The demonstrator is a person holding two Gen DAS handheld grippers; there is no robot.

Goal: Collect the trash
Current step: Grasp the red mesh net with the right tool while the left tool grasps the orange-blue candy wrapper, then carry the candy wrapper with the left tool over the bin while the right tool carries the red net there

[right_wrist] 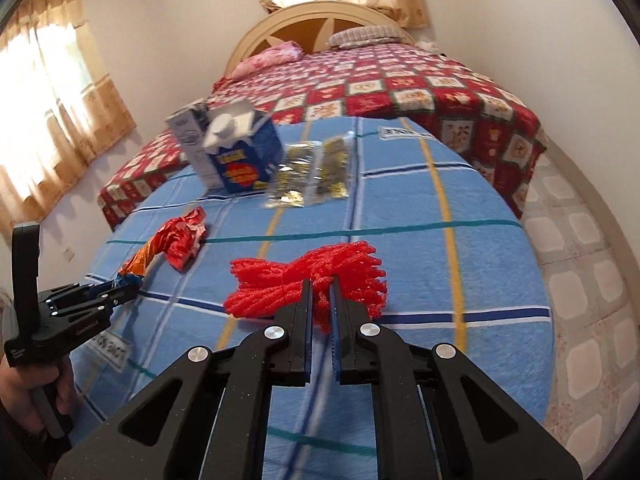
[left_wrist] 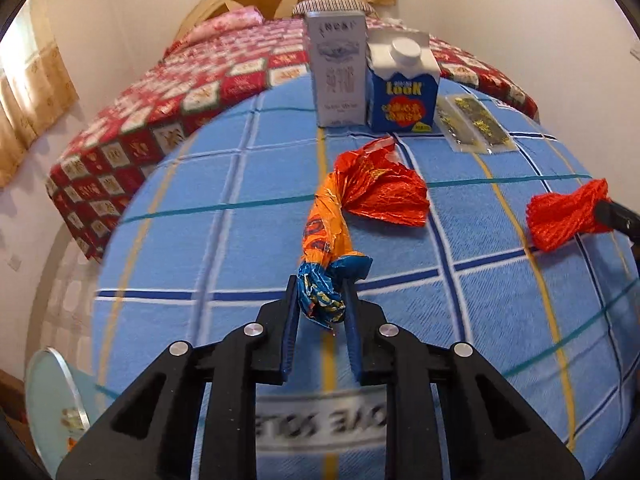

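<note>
Wrapper [left_wrist: 332, 240] end between left claw [left_wrist: 320, 300] fingers

Left gripper [left_wrist: 320, 300]: we had it low and level over the bed, jaws pinched on the blue end of the wrapper [left_wrist: 344, 216].
Right gripper [right_wrist: 320, 292]: we held it forward, jaws nearly together, clamped on the red mesh [right_wrist: 280, 280].
Left hand [right_wrist: 28, 388]: we gripped the handle from below.

Blanket [left_wrist: 240, 240] light blue, navy-white-yellow-teal grid. Crumpled wrapper [left_wrist: 352, 216] red-orange, blue end. Mesh net [right_wrist: 308, 284] red. Bedspread [right_wrist: 420, 92] red-white checks. Carton [left_wrist: 402, 88] blue, white cap.
</note>
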